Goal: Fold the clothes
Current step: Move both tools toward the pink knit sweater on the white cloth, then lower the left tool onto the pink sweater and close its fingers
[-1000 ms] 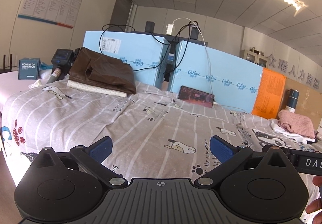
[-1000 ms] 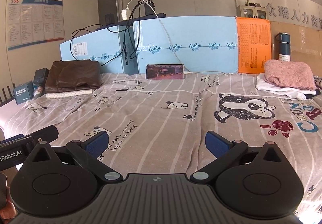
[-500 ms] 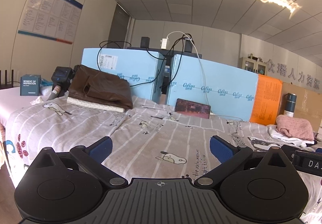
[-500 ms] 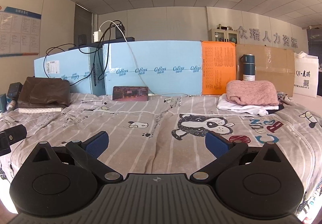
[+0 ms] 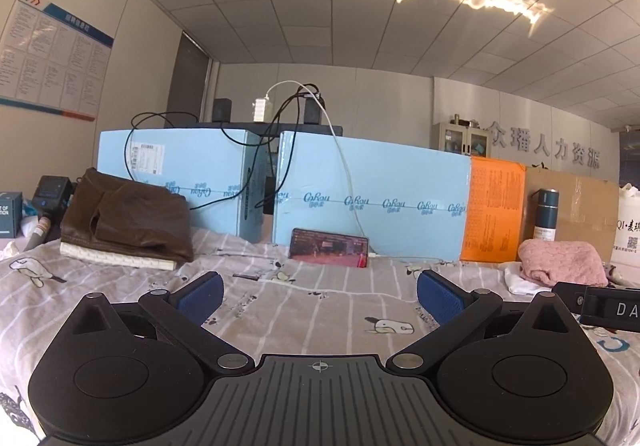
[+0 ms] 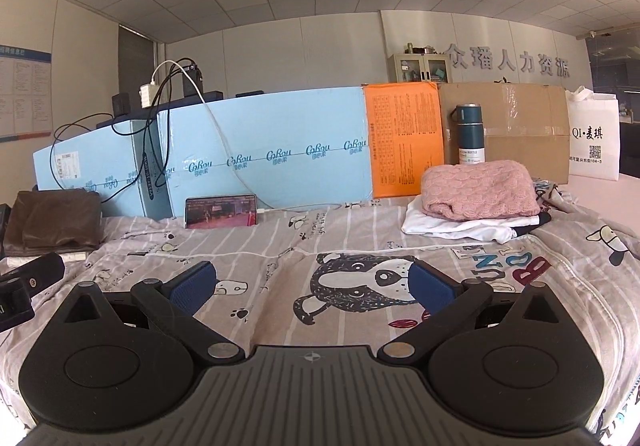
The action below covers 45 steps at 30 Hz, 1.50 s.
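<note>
1. Nearest, the left gripper (image 5: 318,296) is hovering above the bed (image 5: 312,310) with its jaws spread wide and nothing between its blue pads (image 5: 200,296).
2. Likewise, the right gripper (image 6: 310,282) is hanging over the striped bedsheet (image 6: 280,258), its jaws standing wide apart and gripping nothing, just above a printed cartoon dog (image 6: 360,282).
3. Further back, a phone (image 6: 221,211) is leaning against the blue foam boards (image 6: 272,161), with a white cable (image 6: 216,117) running to it.
4. Off to the far left, a folded brown garment (image 5: 128,217) is lying on a white pad (image 5: 116,256) at the back of the bed.
5. Off to the far right, a folded pink knitted sweater (image 6: 480,189) is sitting on top of a white garment (image 6: 452,226), well apart from both grippers.
6. Behind that pile, a dark teal bottle (image 6: 470,133) is standing upright before an orange board (image 6: 404,137) and a cardboard box (image 6: 524,125), with a white tote bag (image 6: 592,137) beside them.
</note>
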Available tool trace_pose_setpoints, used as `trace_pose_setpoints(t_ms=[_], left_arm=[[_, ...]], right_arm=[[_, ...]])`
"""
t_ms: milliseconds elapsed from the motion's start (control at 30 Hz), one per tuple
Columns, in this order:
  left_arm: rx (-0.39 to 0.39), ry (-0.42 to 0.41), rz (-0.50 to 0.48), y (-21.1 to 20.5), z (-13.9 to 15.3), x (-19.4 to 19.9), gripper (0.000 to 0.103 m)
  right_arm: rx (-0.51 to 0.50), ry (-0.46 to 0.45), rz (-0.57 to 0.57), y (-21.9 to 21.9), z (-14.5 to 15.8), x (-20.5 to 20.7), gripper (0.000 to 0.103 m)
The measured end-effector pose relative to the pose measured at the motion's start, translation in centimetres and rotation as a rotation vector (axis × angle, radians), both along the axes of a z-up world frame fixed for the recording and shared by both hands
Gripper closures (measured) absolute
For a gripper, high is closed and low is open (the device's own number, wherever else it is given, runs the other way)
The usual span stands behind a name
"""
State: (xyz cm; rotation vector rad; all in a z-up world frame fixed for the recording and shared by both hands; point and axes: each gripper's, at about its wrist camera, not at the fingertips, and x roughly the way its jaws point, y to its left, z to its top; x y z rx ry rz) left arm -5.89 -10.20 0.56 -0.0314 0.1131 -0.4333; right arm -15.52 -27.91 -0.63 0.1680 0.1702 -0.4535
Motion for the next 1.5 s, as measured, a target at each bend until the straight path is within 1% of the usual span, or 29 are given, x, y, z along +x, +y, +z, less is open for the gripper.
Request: trace_pose_setpoints(t_ms=[100,167,267,400,600,733,800,933,1167,1267,1367,1500], left_arm=[[0.046,-0.011,-0.04,-2.6,0.3,1.7,0.0],[0.07,-0.015,-0.079,-4.4,0.3,2.8,0.0],[0.09,-0.006,-0.136,-6.7,0.2,4.6,0.0],[0.106,-0.01,-0.168,-8.9,-0.2,6.3,0.0],[0.102,-0.024,-0.245,-10.8,-0.2,8.1,0.0],[0.133,-0.032,-0.288,-12.1,0.0,9.5,0.0],[0.148,-0.026,-0.298,-12.8,0.3,10.3,0.0],[0.16,-0.016,-0.334,-13.9,0.9,11.8,0.0],[0.181,-0.012,-0.382,-16.6,1.6,14.2,0.0],[0.182,-0.008,-0.399,-17.6,1.4,14.9,0.0],[0.188,0.006,-0.419,-18.5,0.6,15.4,0.0],[0.232,0.027,-0.421,-19.5,-1.0,15.5,0.0]], right_arm=[[-0.022,-0.004,-0.02,-1.7,0.0,1.2,0.0],[-0.018,0.022,-0.002,-3.0,0.1,2.4,0.0],[0.004,0.049,0.029,-5.0,0.3,4.3,0.0],[0.01,0.073,0.008,-6.9,0.3,6.1,0.0],[0.016,0.087,-0.025,-9.1,-0.7,7.4,0.0],[0.01,0.077,-0.042,-10.2,-1.0,8.2,0.0],[0.015,0.072,-0.053,-10.7,-0.8,8.5,0.0],[0.055,0.053,-0.066,-11.9,-0.5,9.2,0.0],[0.054,0.069,-0.078,-13.5,-0.3,11.1,0.0],[0.068,0.067,-0.095,-14.5,-0.3,11.7,0.0],[0.082,0.076,-0.109,-15.4,-0.6,12.3,0.0],[0.084,0.094,-0.123,-16.3,-1.3,12.8,0.0]])
